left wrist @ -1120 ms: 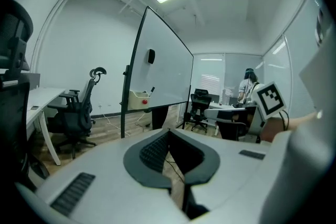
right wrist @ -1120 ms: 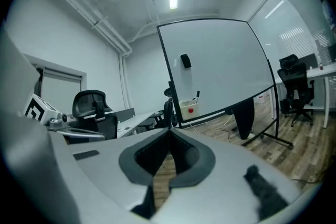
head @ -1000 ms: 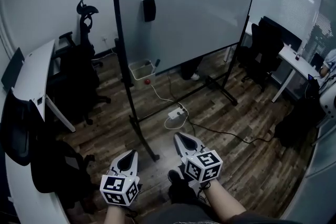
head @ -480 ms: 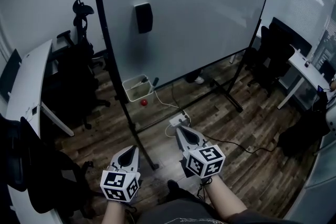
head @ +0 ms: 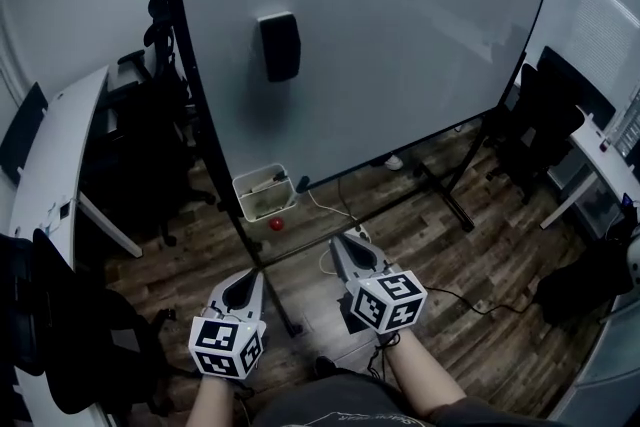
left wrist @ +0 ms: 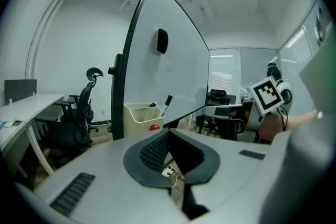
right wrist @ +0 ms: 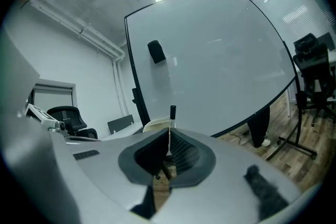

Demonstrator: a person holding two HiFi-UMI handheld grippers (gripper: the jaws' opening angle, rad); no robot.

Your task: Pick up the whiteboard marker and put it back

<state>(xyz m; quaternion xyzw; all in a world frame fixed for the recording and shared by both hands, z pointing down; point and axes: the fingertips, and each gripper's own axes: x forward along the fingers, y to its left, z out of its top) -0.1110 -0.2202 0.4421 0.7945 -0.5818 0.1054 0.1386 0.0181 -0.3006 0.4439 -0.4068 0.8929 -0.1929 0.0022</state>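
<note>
A: Where is the whiteboard marker [left wrist: 167,104]?
B: Cap up and tilted, just beside the cream bin [left wrist: 137,115] at the lower edge of the whiteboard [head: 380,35].
A: And the grippers?
B: Left gripper [head: 252,279] and right gripper [head: 340,243]: jaws together, nothing between them.

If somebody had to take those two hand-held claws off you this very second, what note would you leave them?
Left gripper: shut, empty.
Right gripper: shut, empty.
Black-capped whiteboard marker: stands at the bottom edge of the large white whiteboard, just right of the cream plastic box. Both grippers are short of it, touching nothing.
Done: nothing, the marker is untouched.
Left: reach the marker, open one gripper, pick it up, then put it back.
</note>
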